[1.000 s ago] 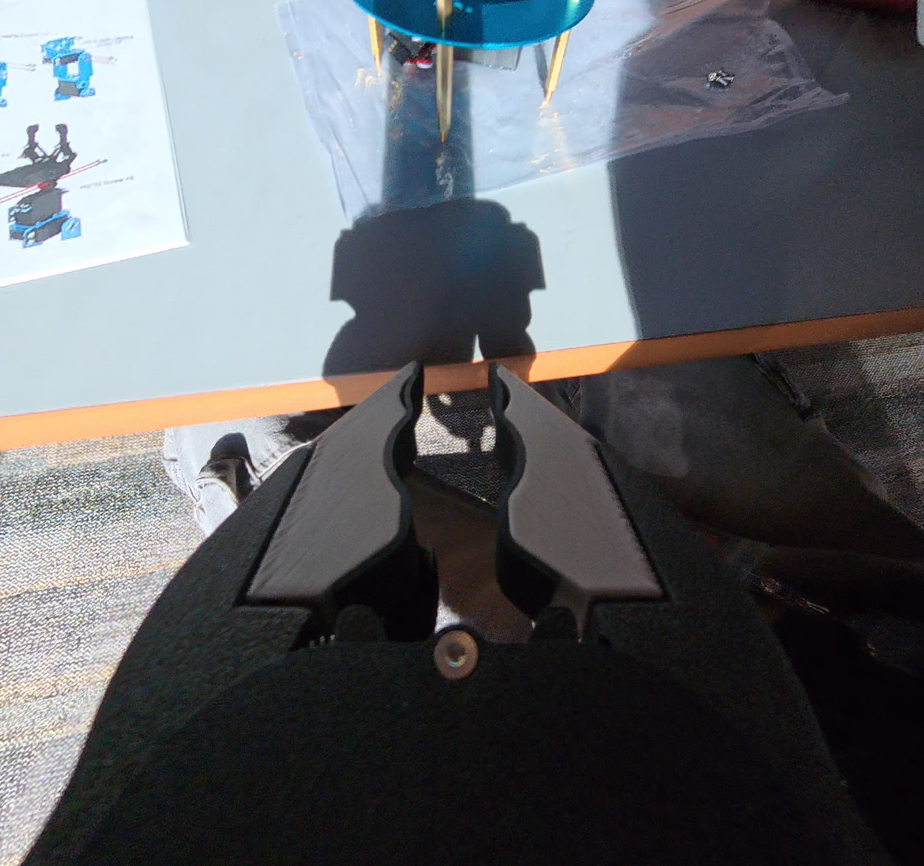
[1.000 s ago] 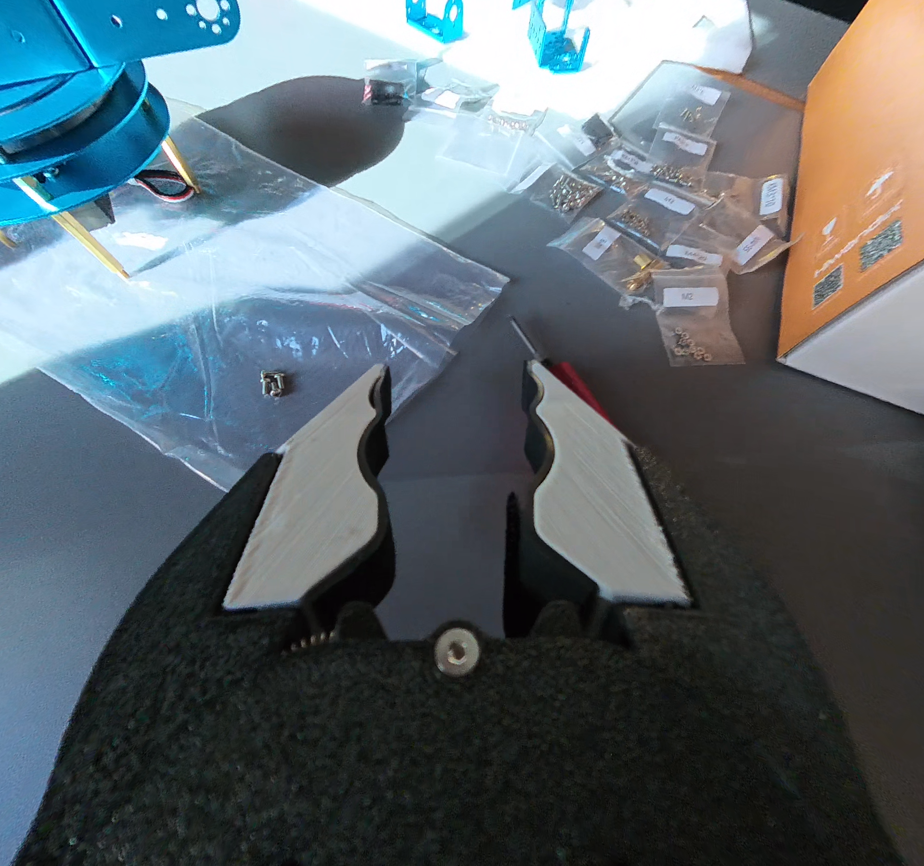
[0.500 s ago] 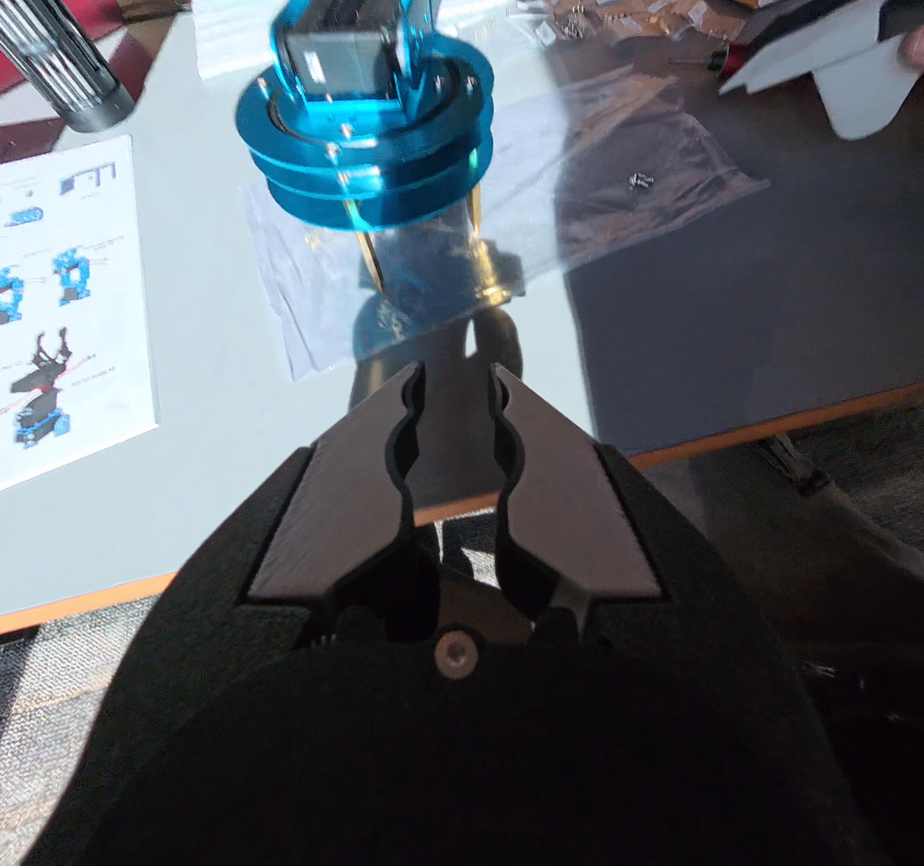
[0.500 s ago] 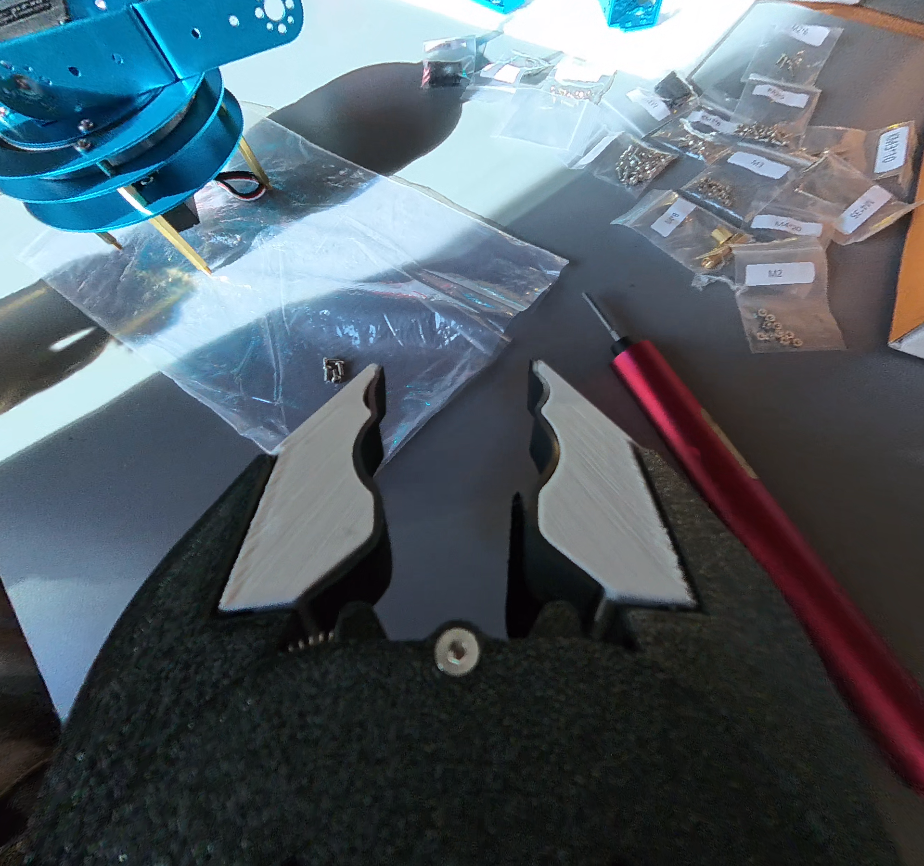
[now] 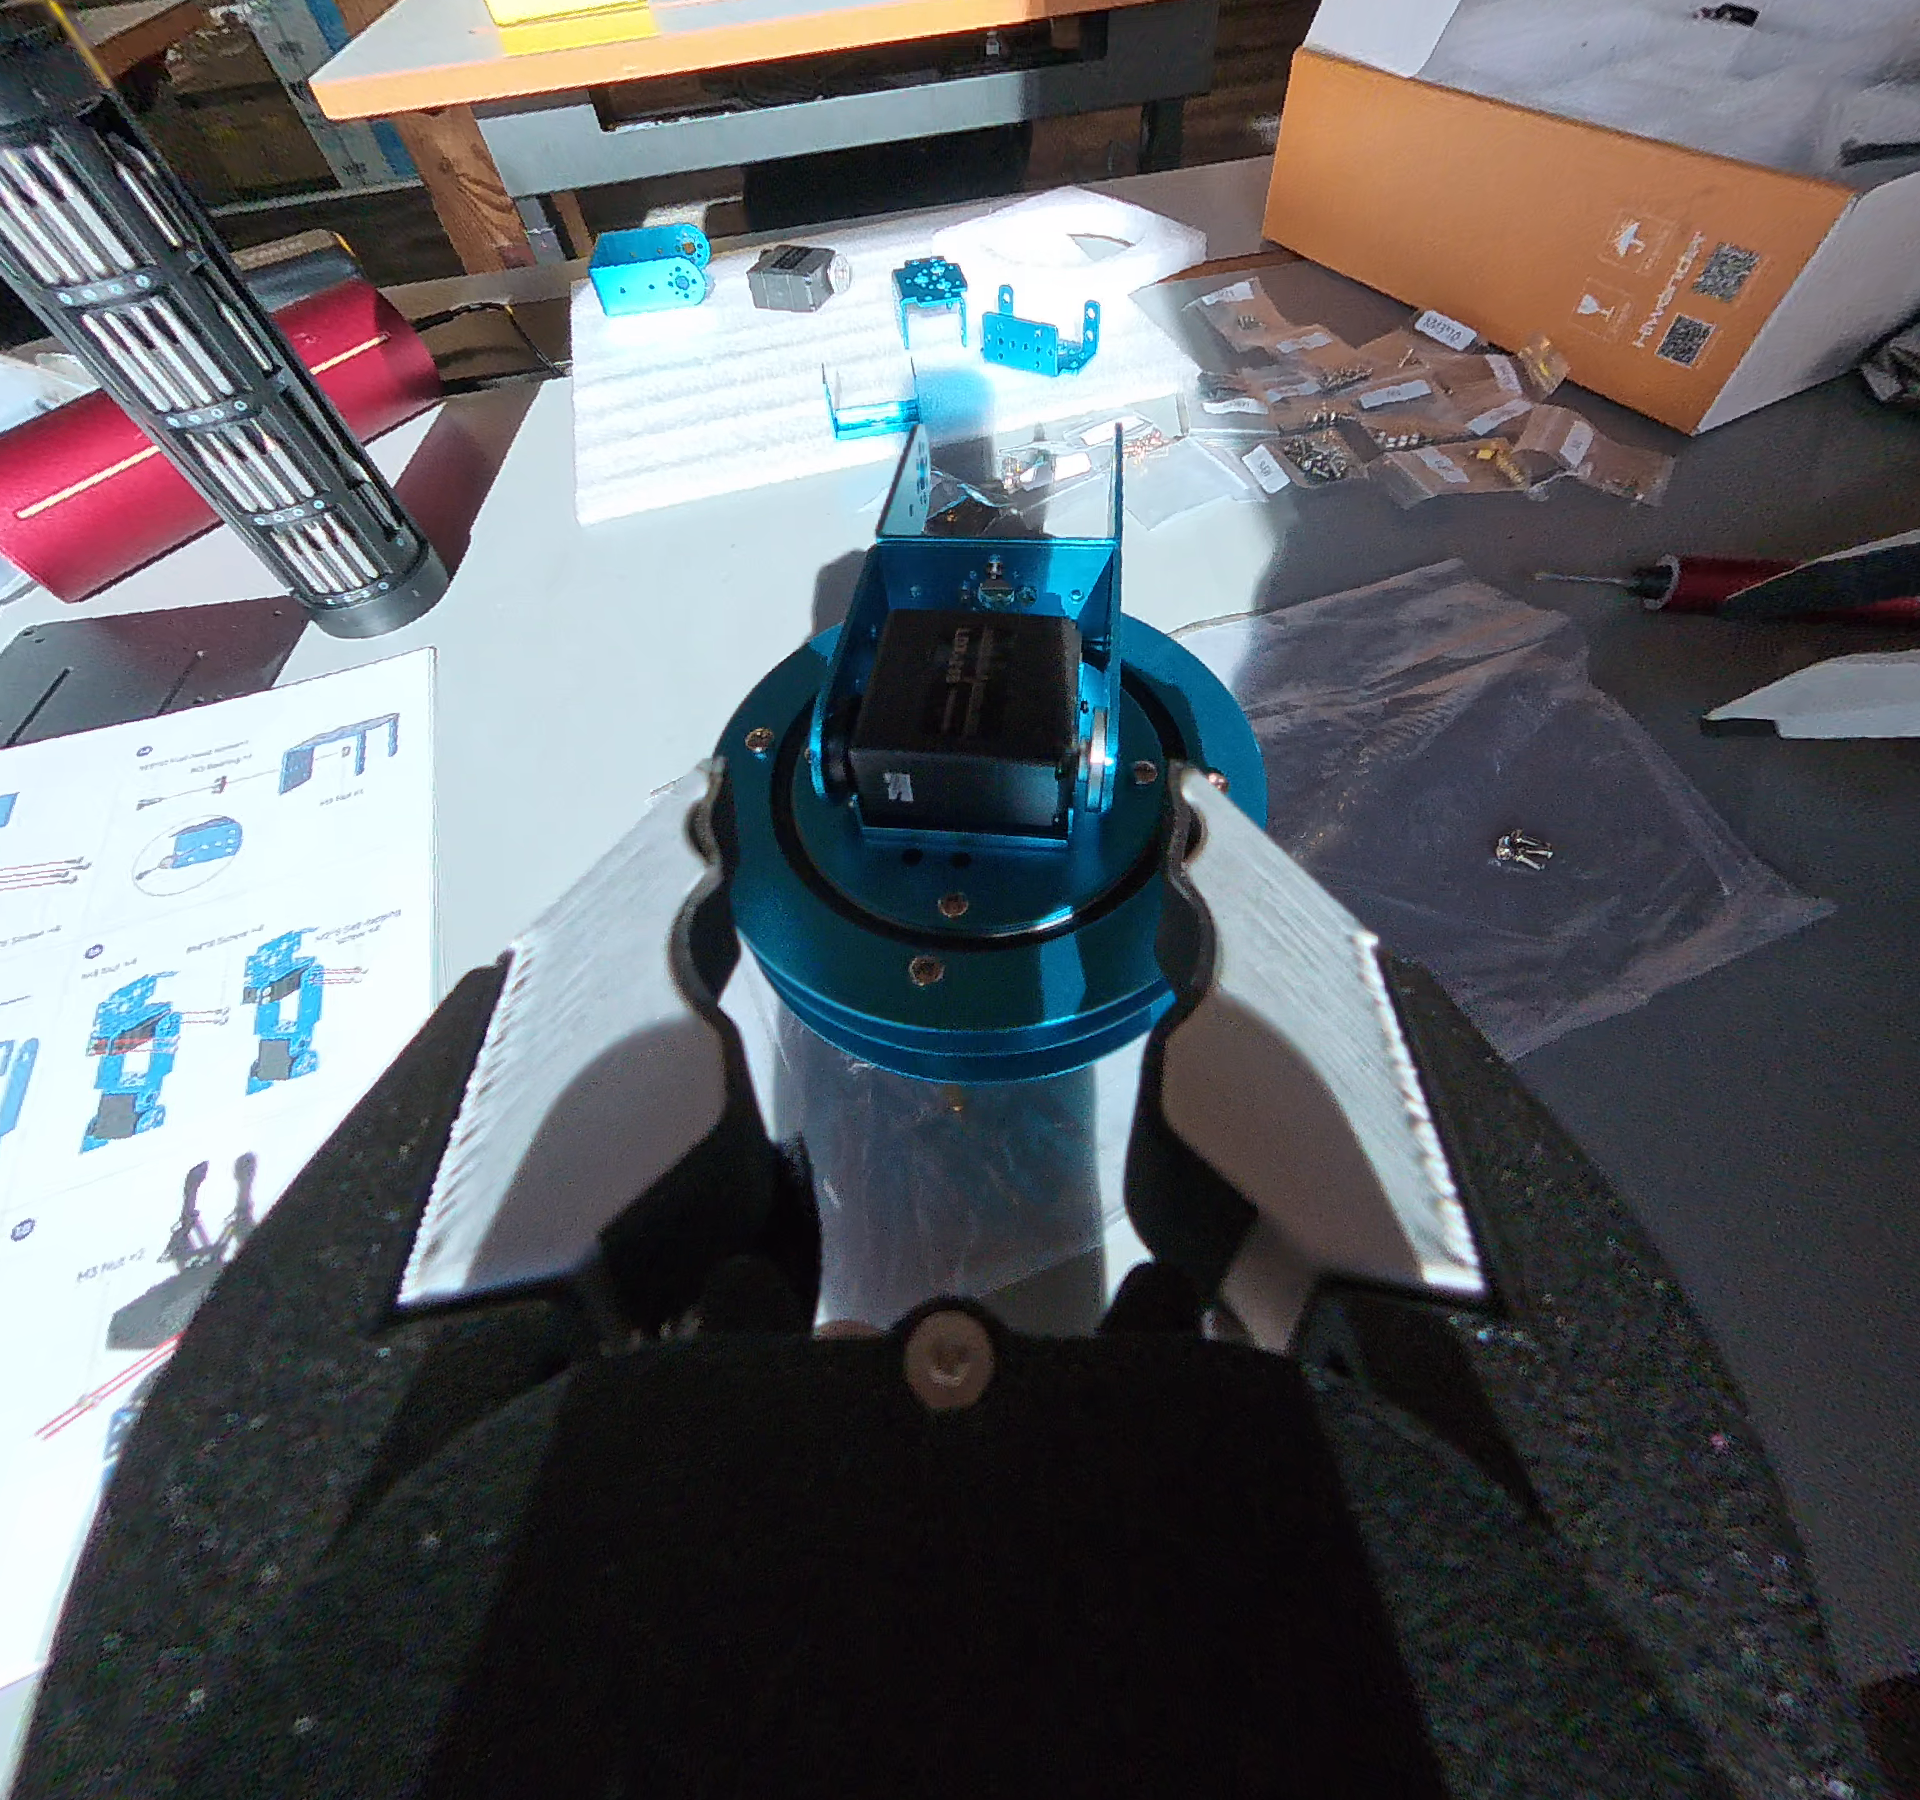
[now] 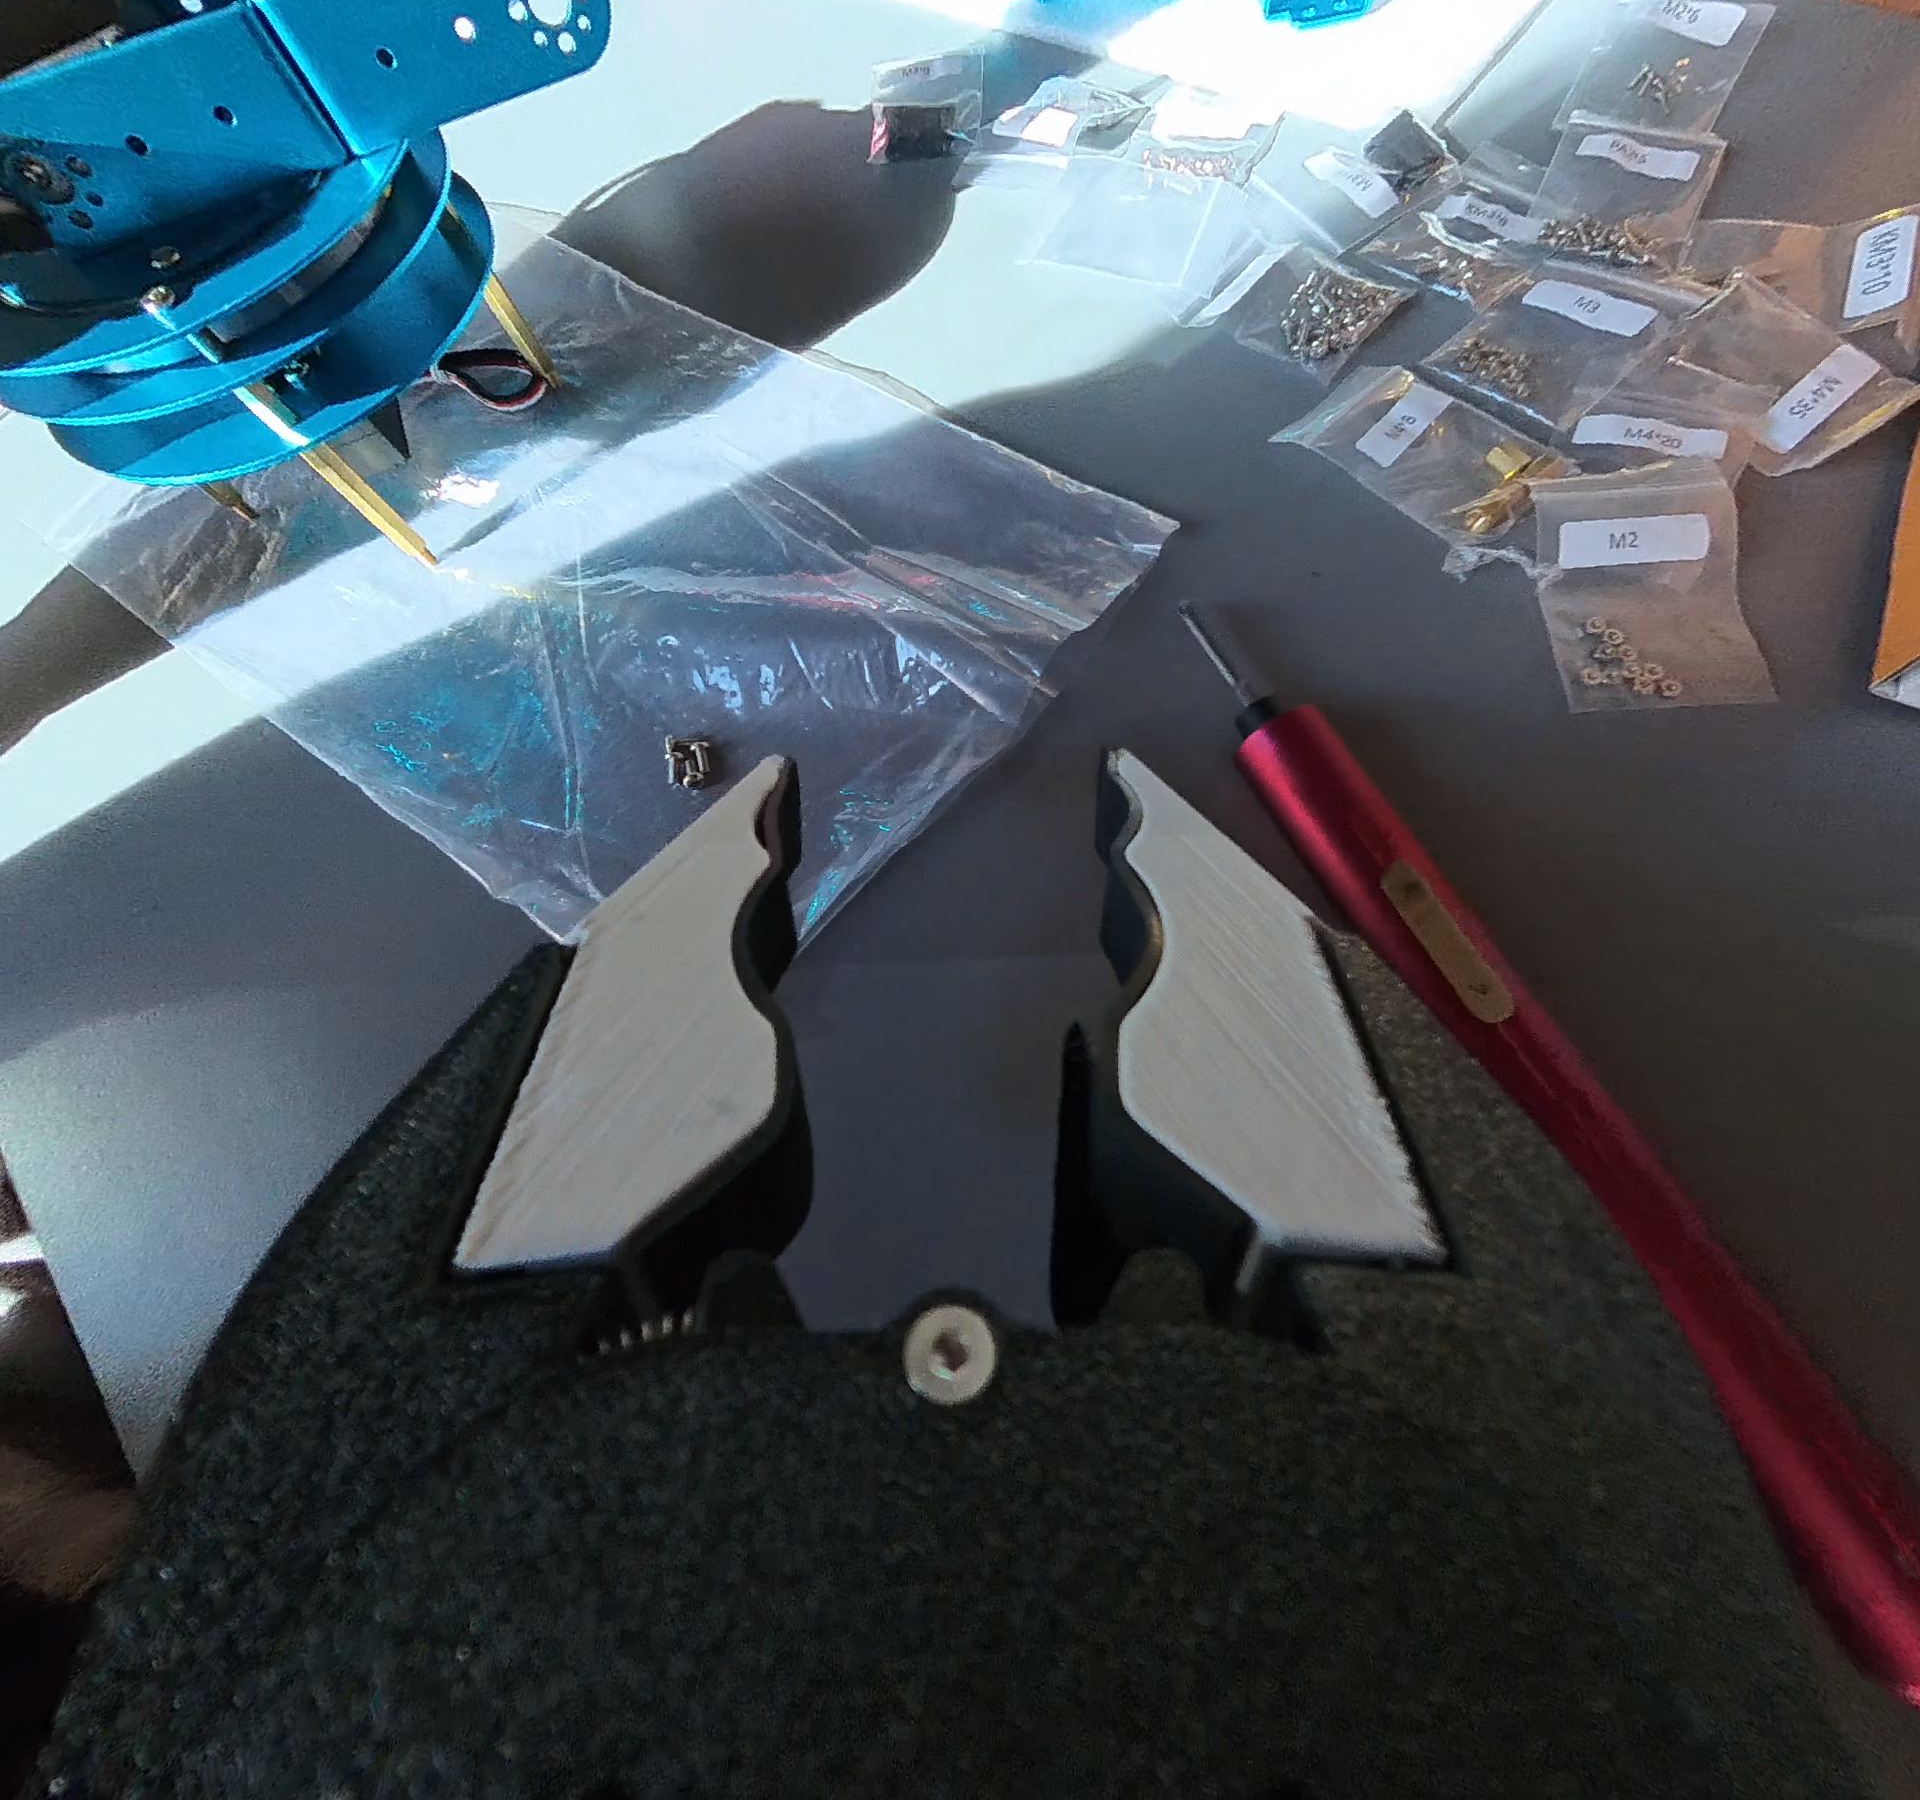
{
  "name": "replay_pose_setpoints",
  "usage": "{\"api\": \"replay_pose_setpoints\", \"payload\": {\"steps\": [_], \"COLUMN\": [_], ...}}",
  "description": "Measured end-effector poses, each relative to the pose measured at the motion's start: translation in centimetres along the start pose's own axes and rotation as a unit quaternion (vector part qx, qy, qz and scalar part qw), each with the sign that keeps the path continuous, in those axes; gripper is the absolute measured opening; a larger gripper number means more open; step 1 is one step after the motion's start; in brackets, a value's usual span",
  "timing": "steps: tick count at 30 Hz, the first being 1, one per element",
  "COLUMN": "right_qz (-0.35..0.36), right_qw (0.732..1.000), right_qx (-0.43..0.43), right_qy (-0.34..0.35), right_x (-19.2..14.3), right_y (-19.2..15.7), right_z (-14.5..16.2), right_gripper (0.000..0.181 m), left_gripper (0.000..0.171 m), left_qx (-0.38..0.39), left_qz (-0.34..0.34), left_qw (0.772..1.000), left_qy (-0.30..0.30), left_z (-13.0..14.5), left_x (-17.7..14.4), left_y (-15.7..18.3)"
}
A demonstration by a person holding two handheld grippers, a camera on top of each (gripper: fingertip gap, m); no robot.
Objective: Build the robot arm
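A blue round turntable base carries a black servo in a blue bracket and stands on gold standoffs on a clear plastic bag. My left gripper is open wide, with one finger on each side of the base's discs; I cannot tell if they touch. My right gripper is open and empty, low over the near edge of the bag. Loose small screws lie just left of its left finger. A red screwdriver lies to its right. The base stands far left.
An instruction sheet lies at the left. White foam holds blue brackets at the back. Several small bags of screws and an orange box are at the right. A black cylindrical rack and a red case stand back left.
My left gripper has come up from below the table edge to the blue base and opened wide around it. My right gripper has drawn back, so the screwdriver now shows on its right.
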State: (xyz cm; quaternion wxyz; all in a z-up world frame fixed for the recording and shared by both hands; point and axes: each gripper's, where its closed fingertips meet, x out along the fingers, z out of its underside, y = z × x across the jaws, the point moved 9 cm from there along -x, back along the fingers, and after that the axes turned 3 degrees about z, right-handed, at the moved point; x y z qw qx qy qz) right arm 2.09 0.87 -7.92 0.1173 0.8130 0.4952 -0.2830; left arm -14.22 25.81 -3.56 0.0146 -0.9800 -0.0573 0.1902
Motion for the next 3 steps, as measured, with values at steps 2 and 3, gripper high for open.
{"api": "replay_pose_setpoints", "payload": {"steps": [2,3], "right_qz": [-0.003,-0.005], "right_qw": [1.0,1.0], "right_qx": [0.002,0.003], "right_qy": [0.001,0.002], "right_x": [-0.02,-0.06], "right_y": [0.0,0.01], "right_z": [-0.03,-0.06], "right_gripper": [0.057,0.057], "left_gripper": [0.071,0.066], "left_qx": [0.009,0.014], "left_qz": [0.001,-0.003], "left_qw": [1.0,1.0], "left_qy": [0.0,0.003], "left_z": [0.09,0.07], "left_x": [0.22,0.24], "left_y": [0.18,0.19]}}
